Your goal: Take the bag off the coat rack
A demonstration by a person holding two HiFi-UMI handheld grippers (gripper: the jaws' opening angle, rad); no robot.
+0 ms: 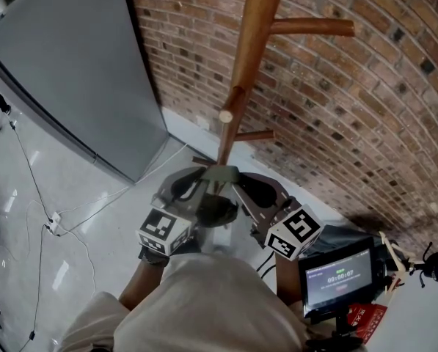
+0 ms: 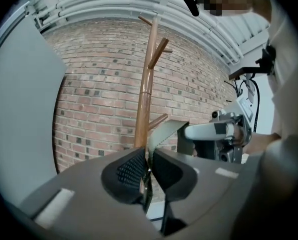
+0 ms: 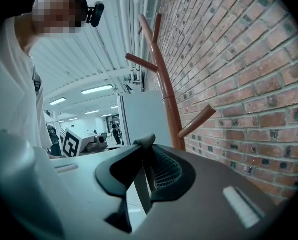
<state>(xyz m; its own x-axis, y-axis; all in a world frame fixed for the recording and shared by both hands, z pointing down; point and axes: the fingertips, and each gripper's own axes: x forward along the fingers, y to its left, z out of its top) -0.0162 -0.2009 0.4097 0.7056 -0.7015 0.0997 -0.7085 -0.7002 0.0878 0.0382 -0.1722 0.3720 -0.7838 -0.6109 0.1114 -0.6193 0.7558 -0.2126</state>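
The wooden coat rack (image 1: 248, 42) stands against the brick wall, and its lower pegs carry nothing. A grey bag strap (image 1: 219, 173) spans the gap between my two grippers in front of the pole, with the dark bag (image 1: 217, 213) hanging below it. My left gripper (image 1: 202, 179) is shut on the strap's left end; in the left gripper view its pads (image 2: 134, 170) pinch the strap (image 2: 164, 133), which runs over to the right gripper (image 2: 218, 134). My right gripper (image 1: 238, 180) is shut on the other end, the strap (image 3: 143, 143) wedged between its jaws. The pole (image 3: 166, 99) rises just behind.
A brick wall (image 1: 365, 108) runs behind the rack, and a tall grey panel (image 1: 64, 64) stands to its left. Cables (image 1: 50, 226) trail over the shiny white floor. A small screen on a stand (image 1: 340, 277) sits at the lower right beside the person's body.
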